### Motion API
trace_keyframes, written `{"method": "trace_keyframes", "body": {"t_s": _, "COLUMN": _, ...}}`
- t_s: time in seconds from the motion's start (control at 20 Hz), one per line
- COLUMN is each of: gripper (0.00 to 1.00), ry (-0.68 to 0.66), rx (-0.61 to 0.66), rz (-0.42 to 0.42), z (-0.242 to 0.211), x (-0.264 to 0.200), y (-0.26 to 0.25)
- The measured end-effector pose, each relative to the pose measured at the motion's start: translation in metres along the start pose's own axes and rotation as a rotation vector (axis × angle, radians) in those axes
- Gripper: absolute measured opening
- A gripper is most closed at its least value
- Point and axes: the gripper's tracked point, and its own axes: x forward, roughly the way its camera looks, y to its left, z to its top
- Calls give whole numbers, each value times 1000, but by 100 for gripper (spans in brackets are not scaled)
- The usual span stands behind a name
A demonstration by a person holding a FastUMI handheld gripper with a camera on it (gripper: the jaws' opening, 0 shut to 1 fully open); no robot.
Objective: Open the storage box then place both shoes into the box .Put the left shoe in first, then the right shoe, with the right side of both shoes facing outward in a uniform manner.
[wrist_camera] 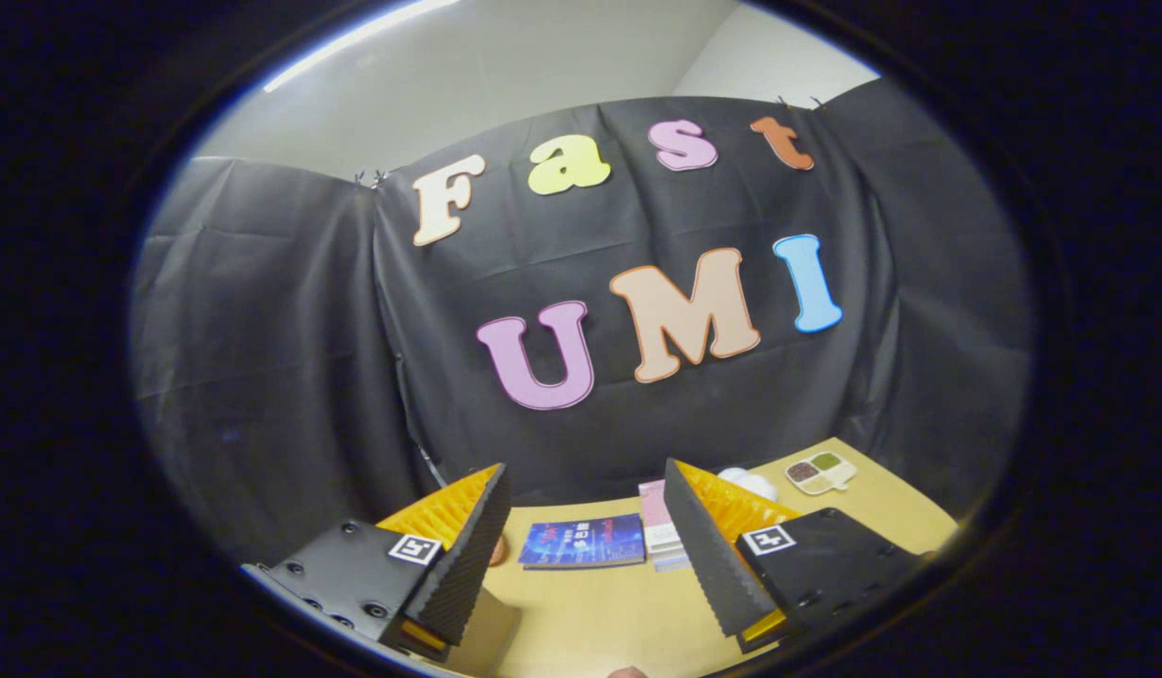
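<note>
We see the gripper [586, 490] held up above a light wooden table [600, 617], its two fingers spread wide apart with nothing between them. Ahead, in the gap between the fingers, a blue book [583, 541] lies flat on the table, and just beside it, towards the right finger, sits a small stack of pinkish booklets [656, 527]. Beyond the right finger we make out a white object [746, 482], partly hidden, and a little further on a small divided tray [819, 472] with dark and green contents. We cannot tell where the storage box or the shoes are.
</note>
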Motion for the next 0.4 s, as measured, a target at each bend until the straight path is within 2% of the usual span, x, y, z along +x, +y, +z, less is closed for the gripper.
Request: {"method": "trace_keyframes", "body": {"t_s": 0.4, "gripper": 100, "ry": 54, "rx": -1, "rz": 12, "z": -11, "x": -7, "y": -51}}
